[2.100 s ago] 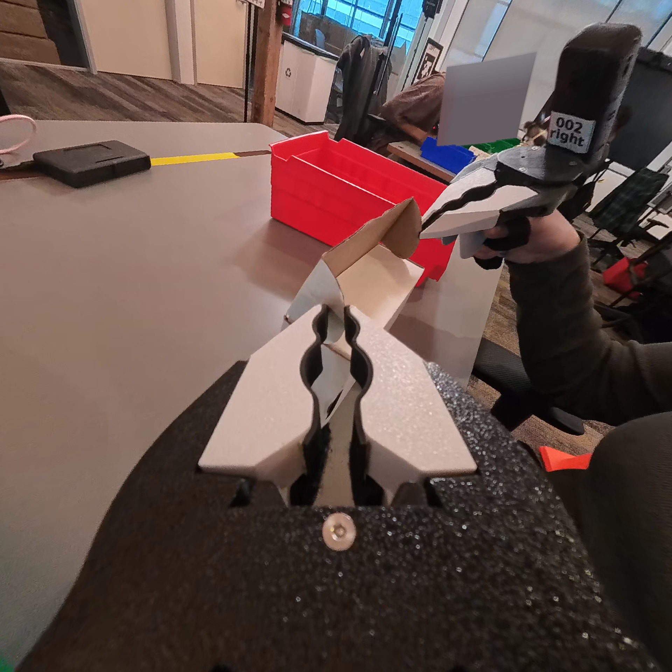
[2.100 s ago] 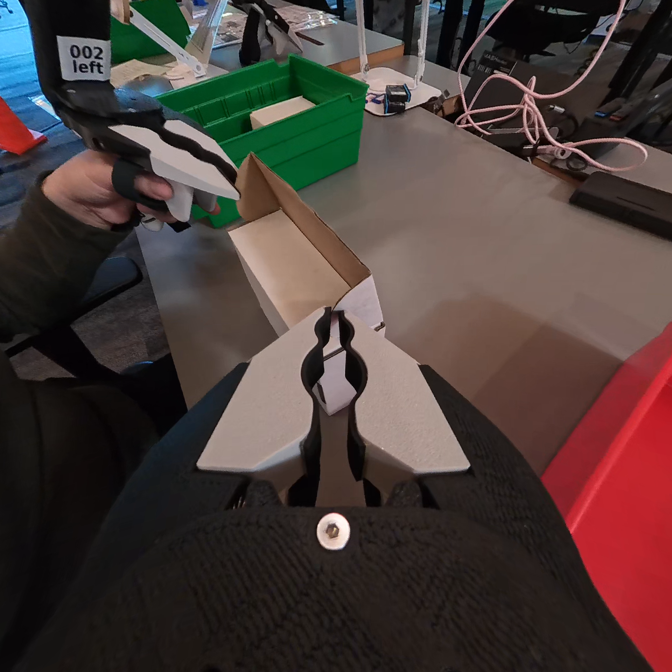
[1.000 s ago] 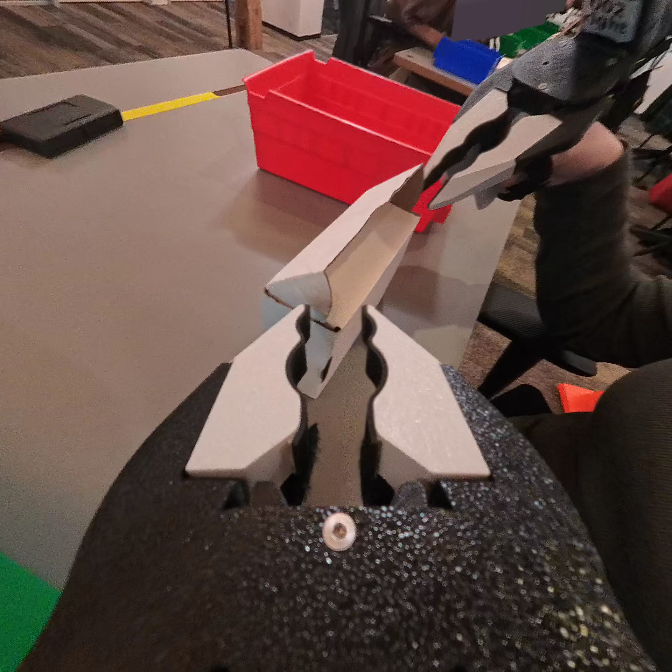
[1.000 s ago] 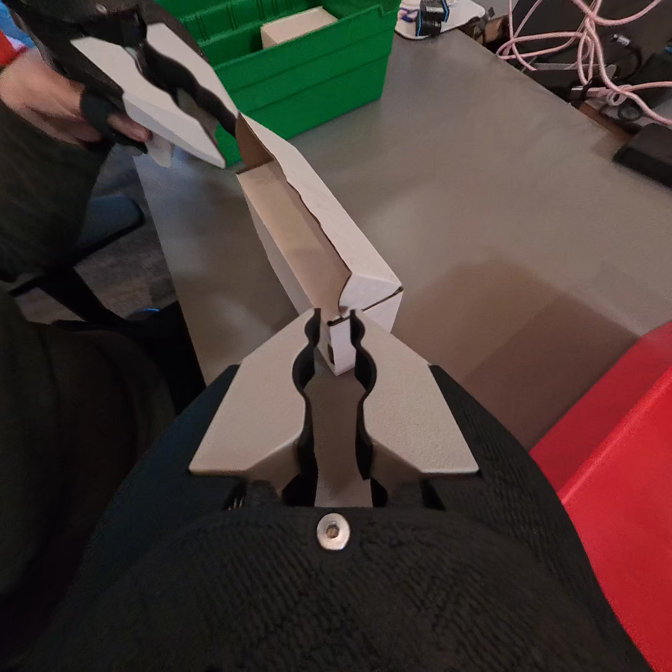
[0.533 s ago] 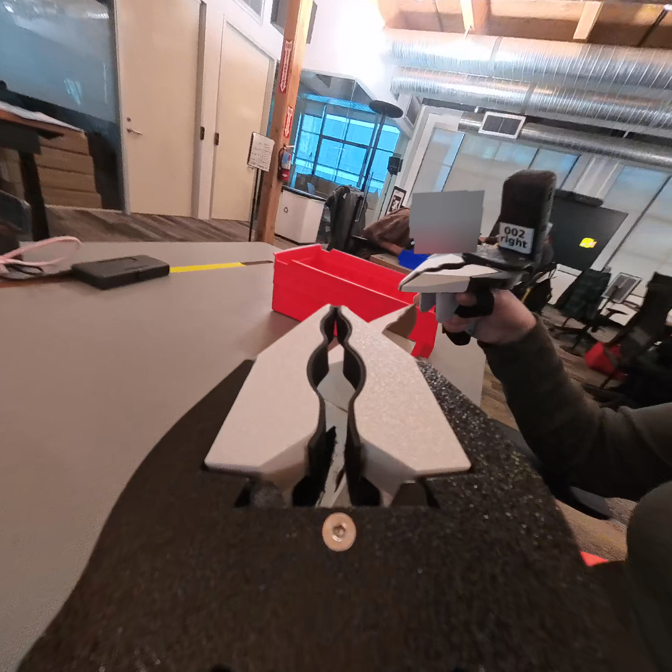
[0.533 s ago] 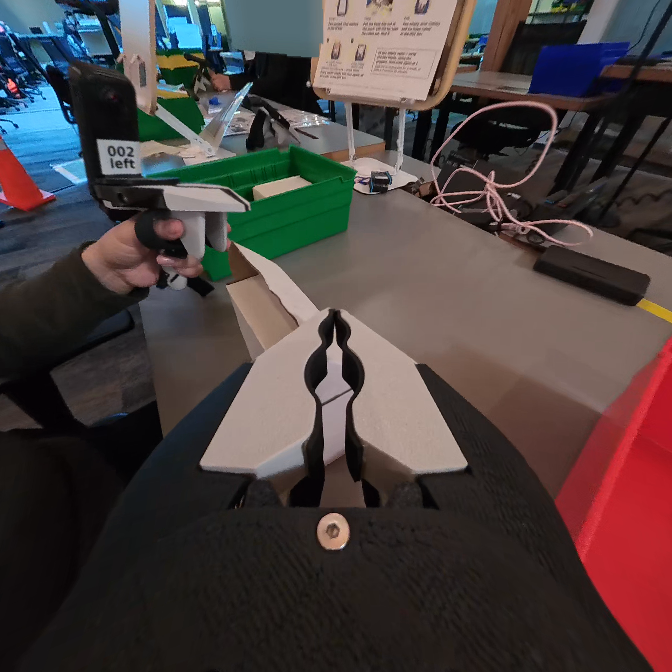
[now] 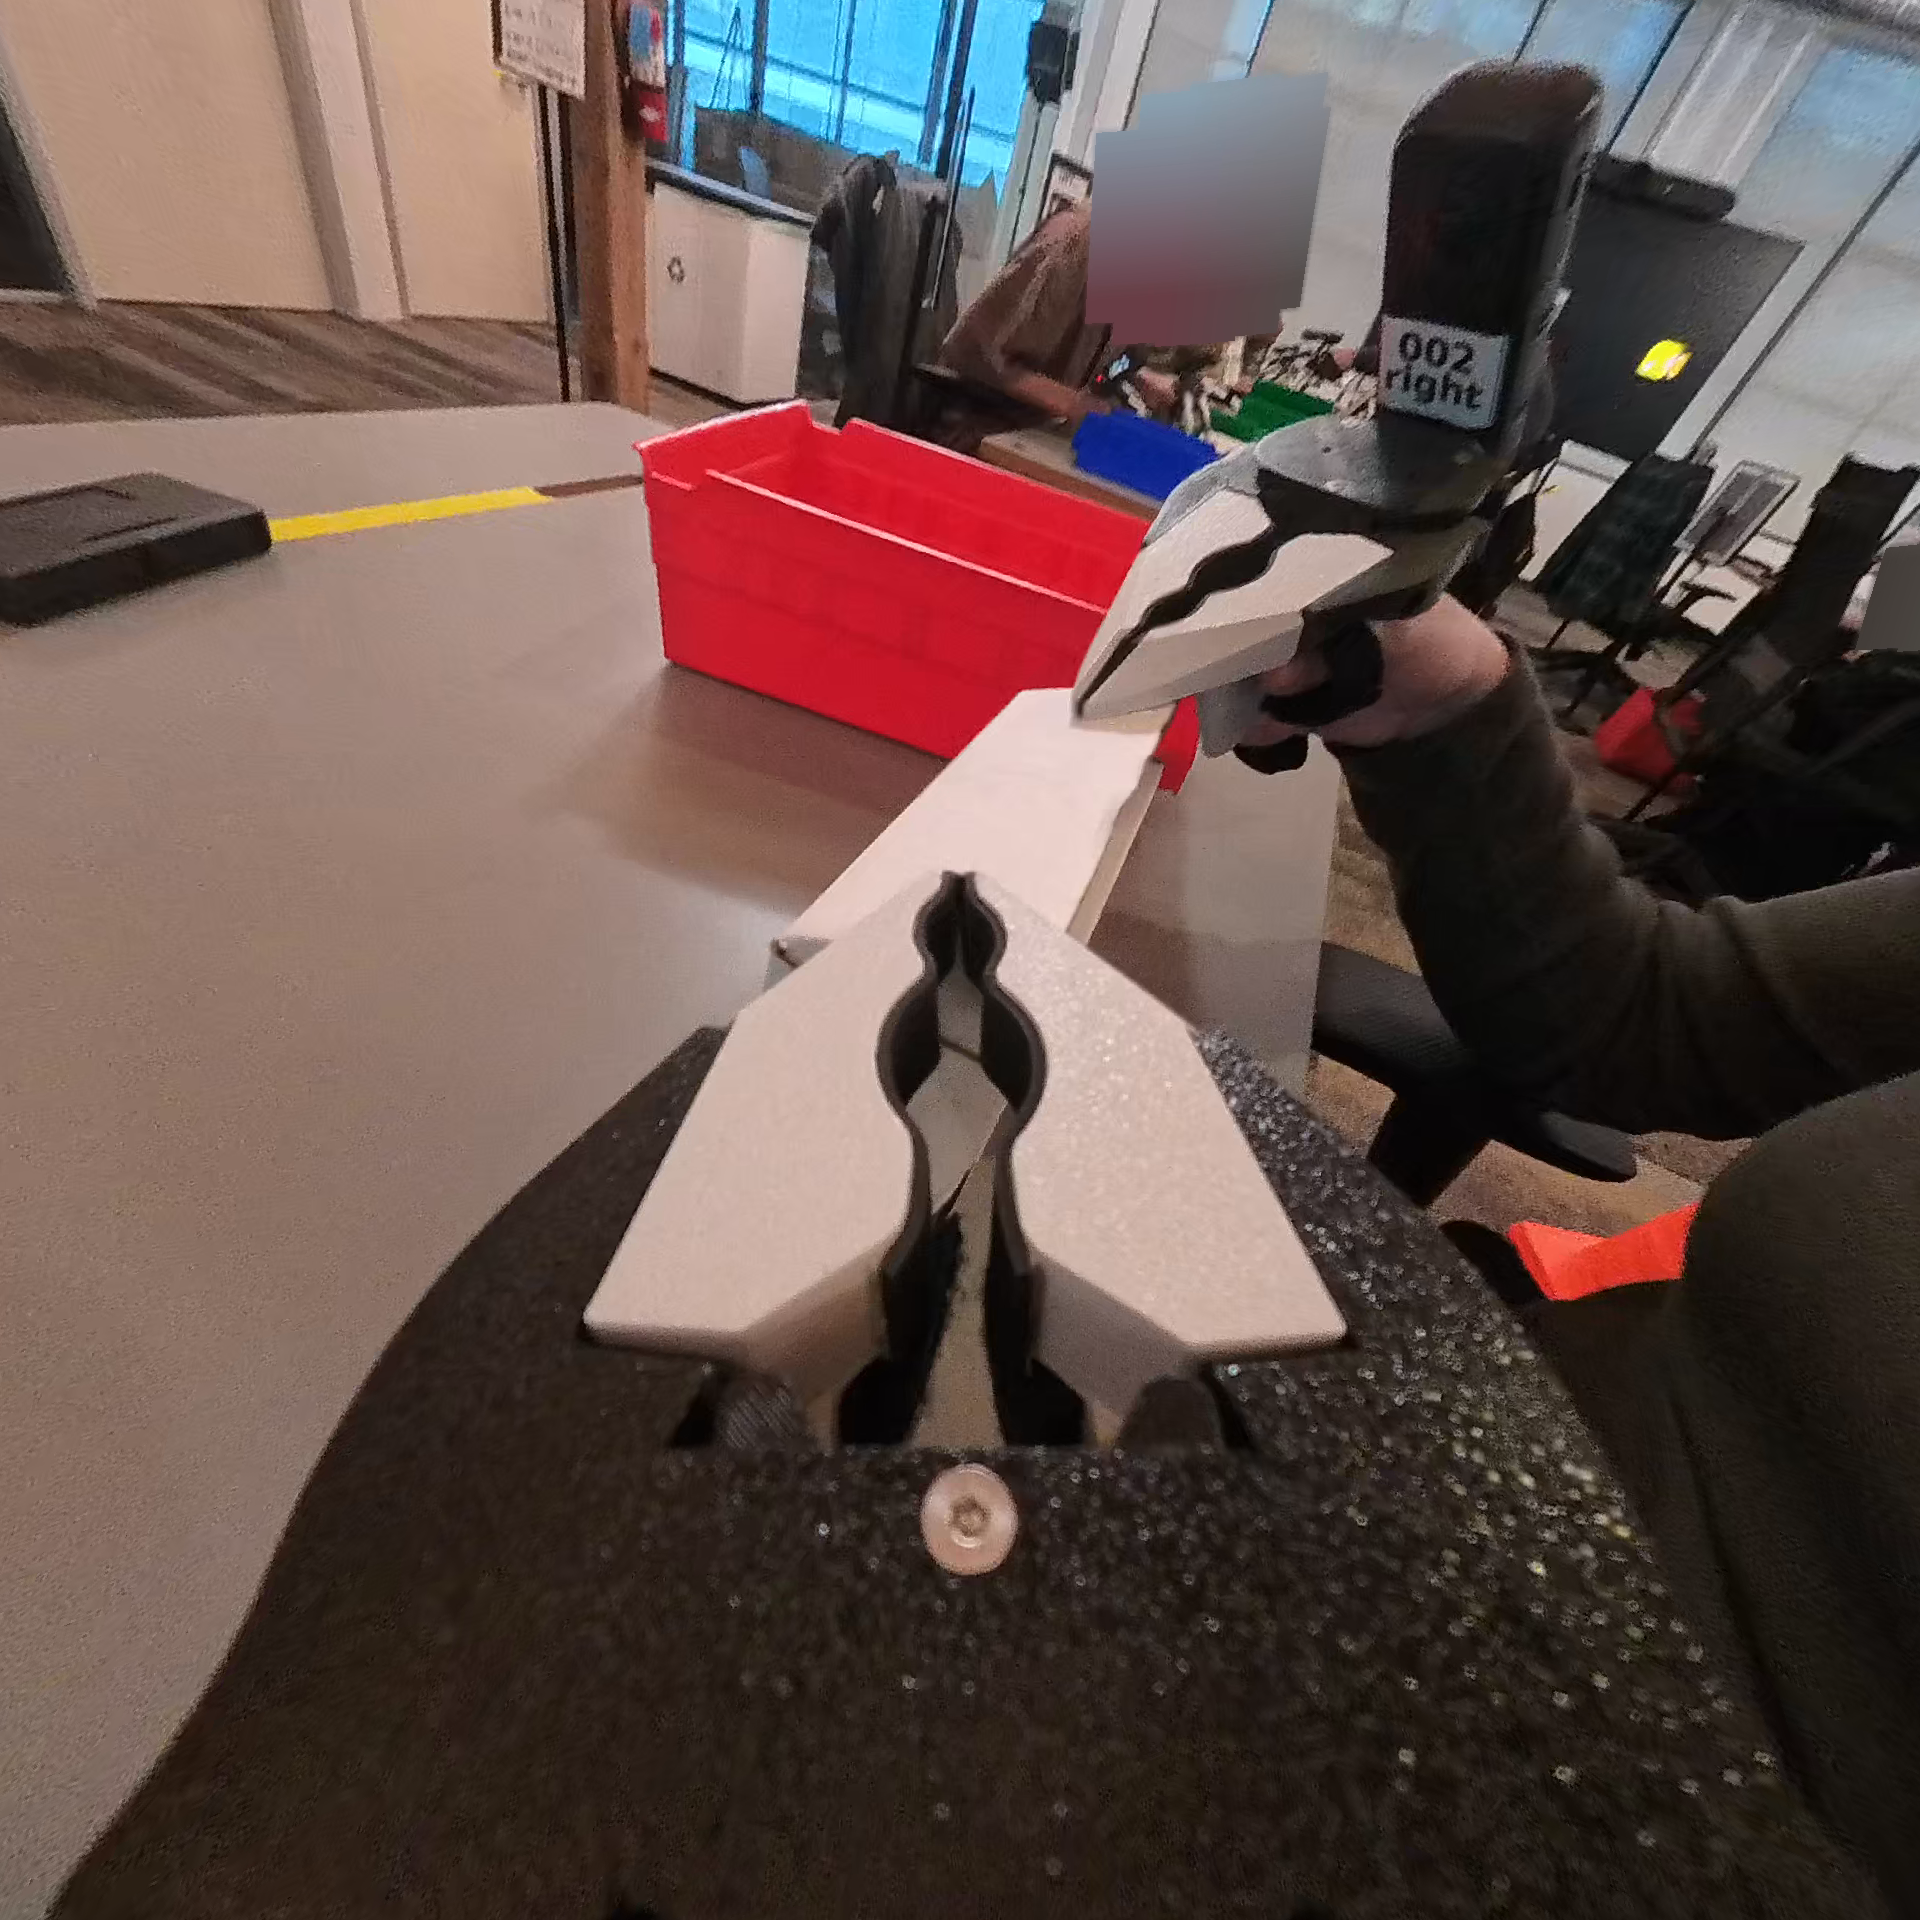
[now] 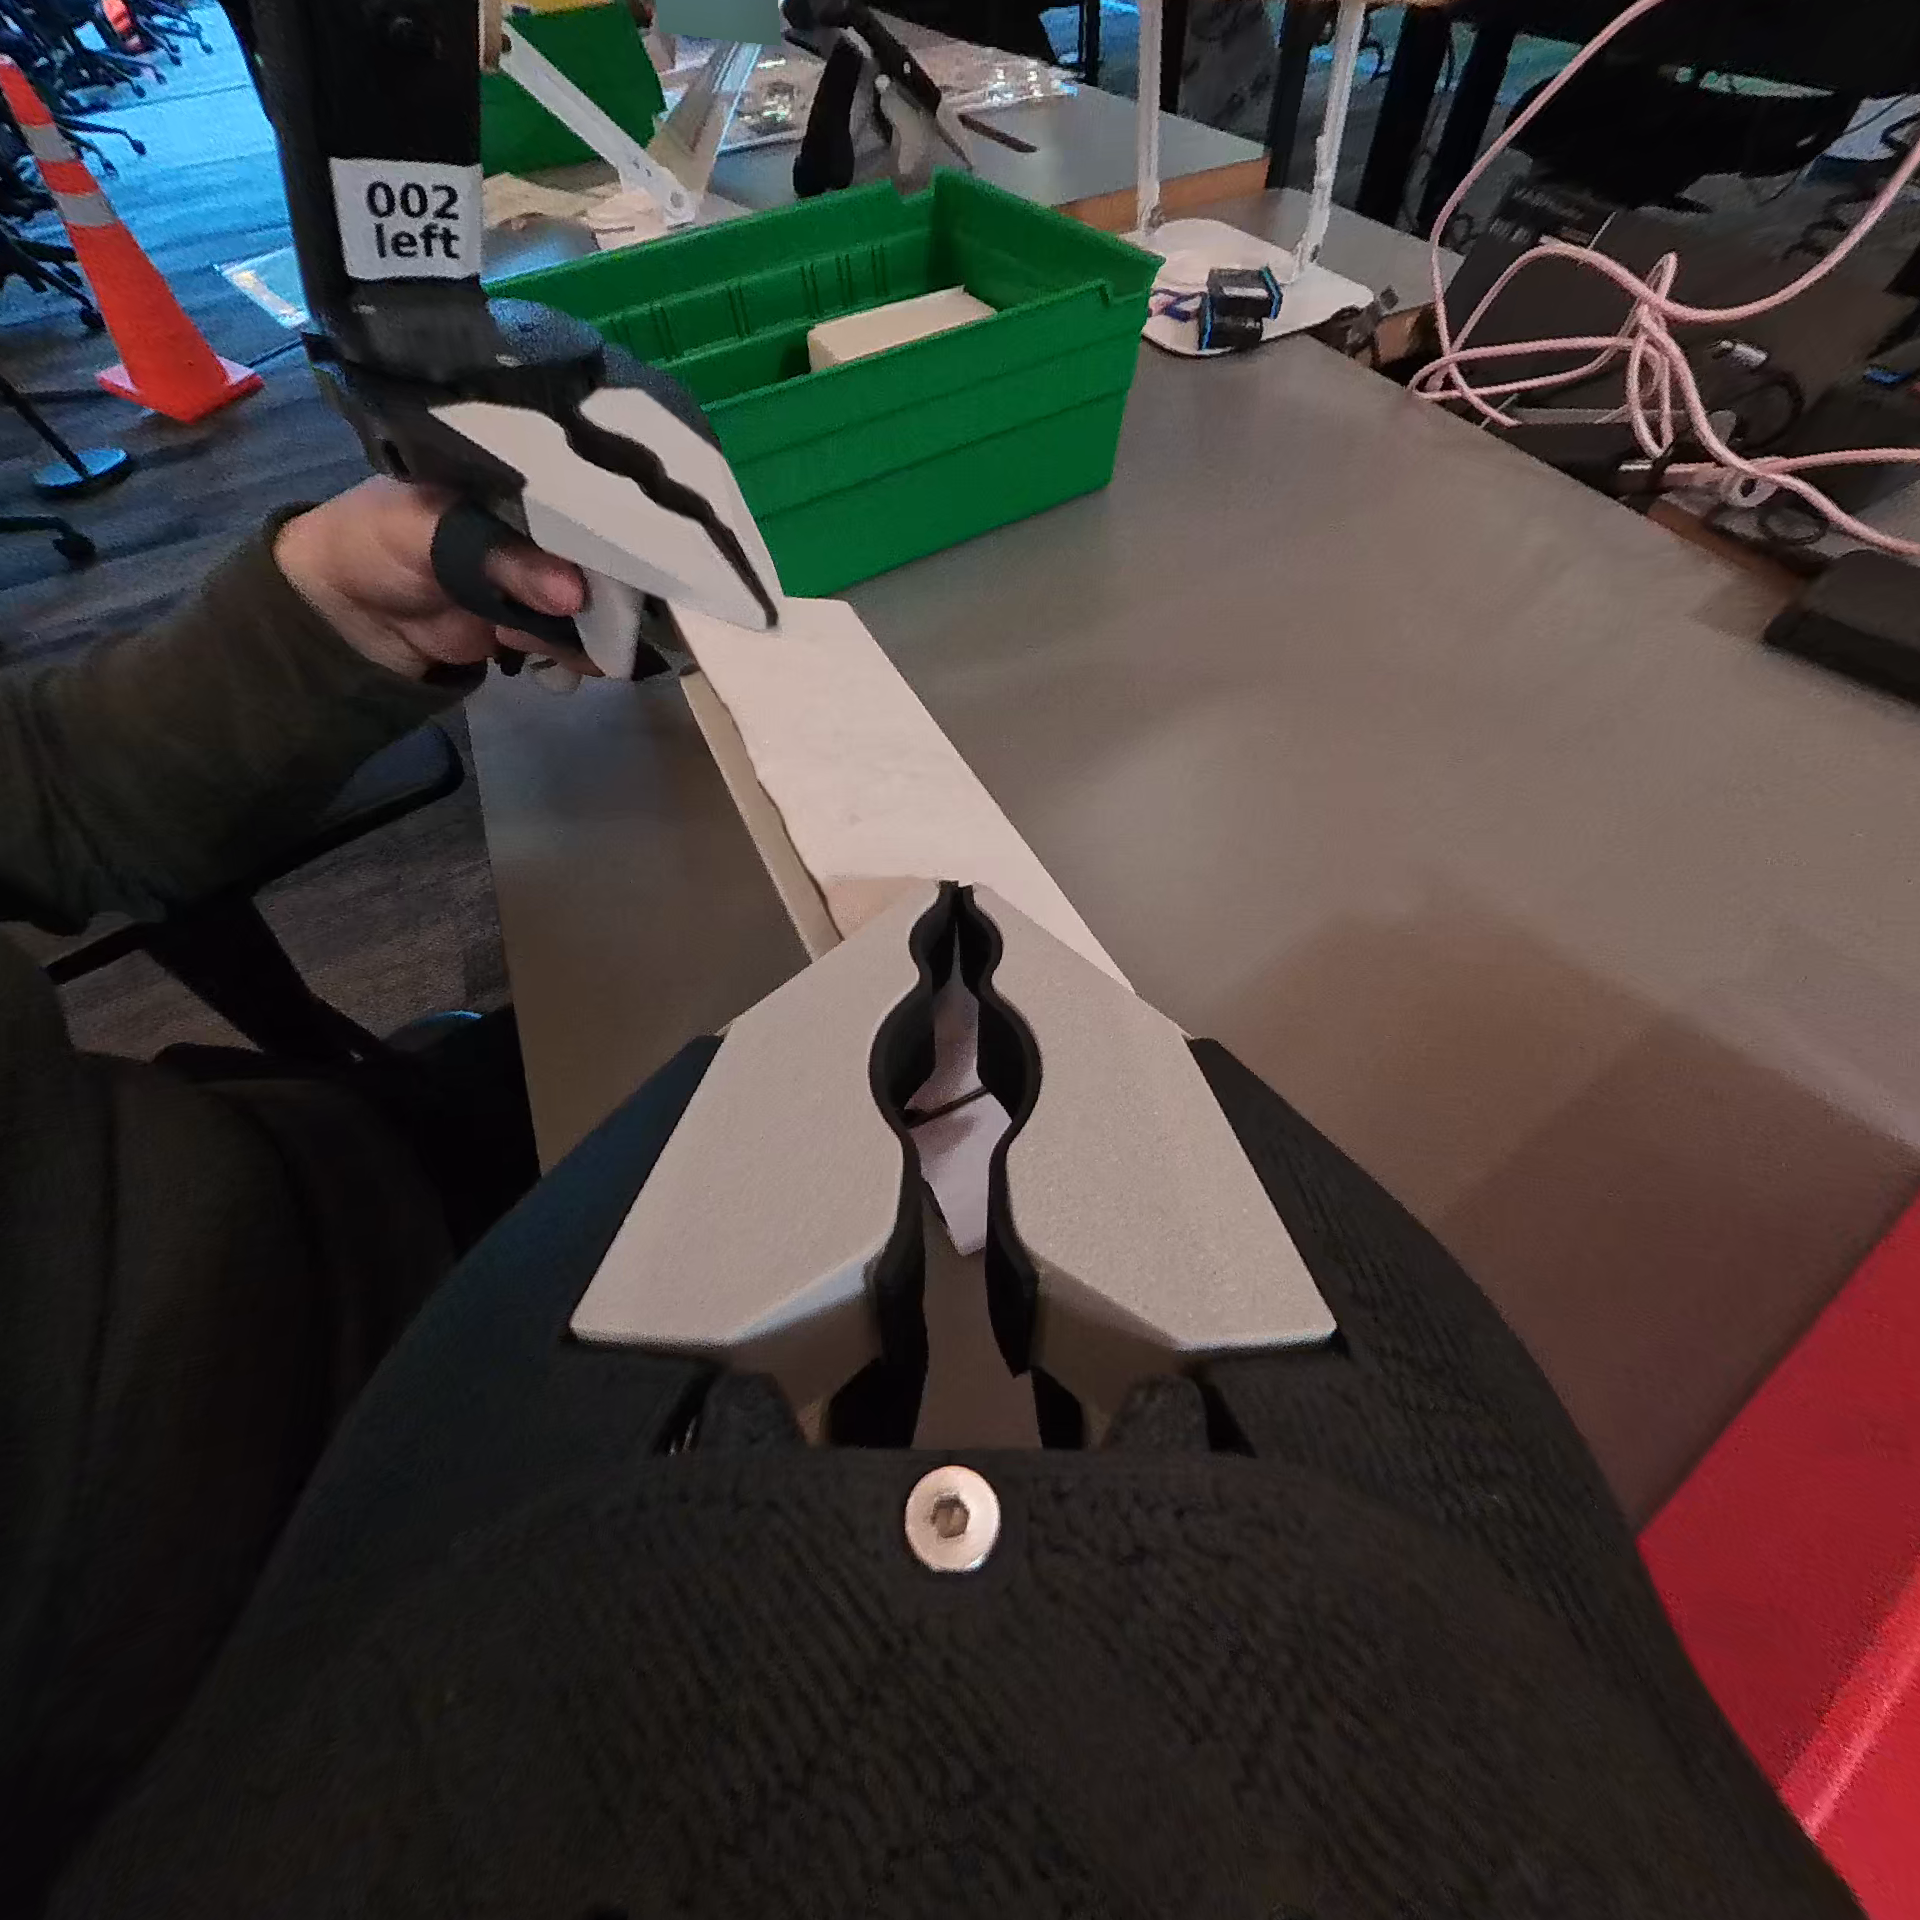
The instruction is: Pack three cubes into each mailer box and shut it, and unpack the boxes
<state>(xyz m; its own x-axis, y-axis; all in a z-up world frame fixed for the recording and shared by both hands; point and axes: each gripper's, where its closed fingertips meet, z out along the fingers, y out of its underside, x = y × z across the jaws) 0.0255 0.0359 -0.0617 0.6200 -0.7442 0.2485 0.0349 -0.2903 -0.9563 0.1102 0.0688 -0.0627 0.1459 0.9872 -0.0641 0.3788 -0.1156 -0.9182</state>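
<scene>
Pressing closed fingertips on opposite ends of the white mailer box (image 8: 862, 769), left gripper (image 7: 961, 883) and right gripper (image 8: 951, 888) seemingly grip nothing.

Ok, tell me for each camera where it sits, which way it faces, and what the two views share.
Left wrist view: sits on the left gripper, looks along its closed fingers over the white mailer box toward the red bin; the right gripper, hand and sleeve show opposite.
Right wrist view: sits on the right gripper, looks back the other way toward the green bin; the left gripper and hand show.
Shared: the box on the grey table, one gripper tip at each end of its lid.
</scene>
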